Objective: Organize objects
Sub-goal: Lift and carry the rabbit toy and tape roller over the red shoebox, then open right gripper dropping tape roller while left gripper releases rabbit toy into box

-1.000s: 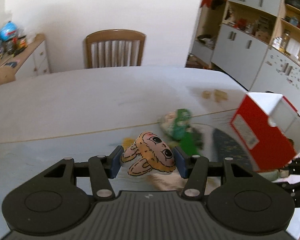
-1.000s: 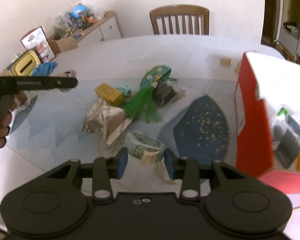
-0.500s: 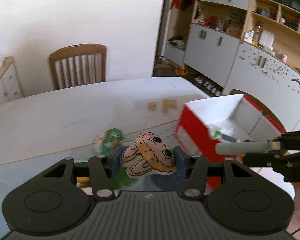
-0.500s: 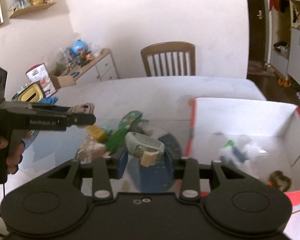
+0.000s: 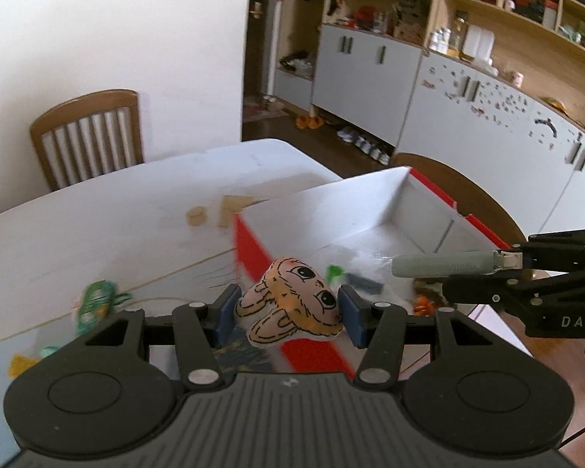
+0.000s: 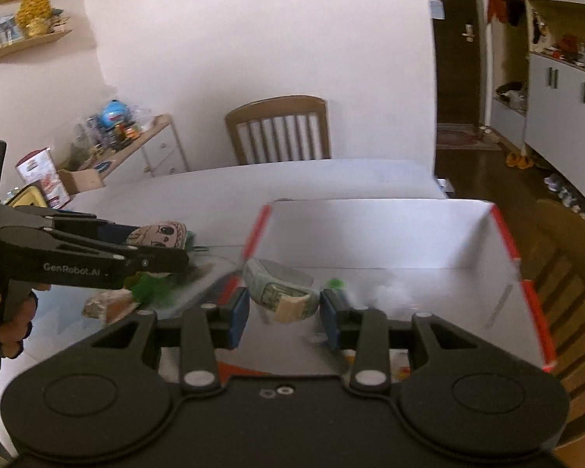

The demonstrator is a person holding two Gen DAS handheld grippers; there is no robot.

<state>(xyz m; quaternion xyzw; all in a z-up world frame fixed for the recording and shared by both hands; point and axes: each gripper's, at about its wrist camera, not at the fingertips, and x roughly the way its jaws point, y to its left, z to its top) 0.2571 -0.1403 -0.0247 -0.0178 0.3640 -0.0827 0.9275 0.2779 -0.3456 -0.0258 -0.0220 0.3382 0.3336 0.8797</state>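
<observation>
My left gripper (image 5: 286, 314) is shut on a small tan rabbit-face plush (image 5: 292, 306) and holds it in the air at the near left corner of the red and white box (image 5: 370, 210). My right gripper (image 6: 284, 308) is shut on a grey-green watch (image 6: 280, 288) and holds it above the box's (image 6: 390, 234) open inside. The right gripper with the watch (image 5: 444, 264) shows at the right of the left wrist view. The left gripper with the plush (image 6: 158, 234) shows at the left of the right wrist view. Small items (image 5: 364, 282) lie on the box floor.
A white table (image 5: 109, 226) holds a green toy (image 5: 95, 302), two wooden blocks (image 5: 218, 214) and more loose items (image 6: 132, 292) left of the box. Wooden chairs (image 6: 279, 128) stand at the far side and right (image 6: 565, 284). Cabinets (image 5: 468, 109) line the right wall.
Both grippers rose and moved right toward the box, each still holding its object. The watch now hangs over the box's inside, and the plush reached its near corner.
</observation>
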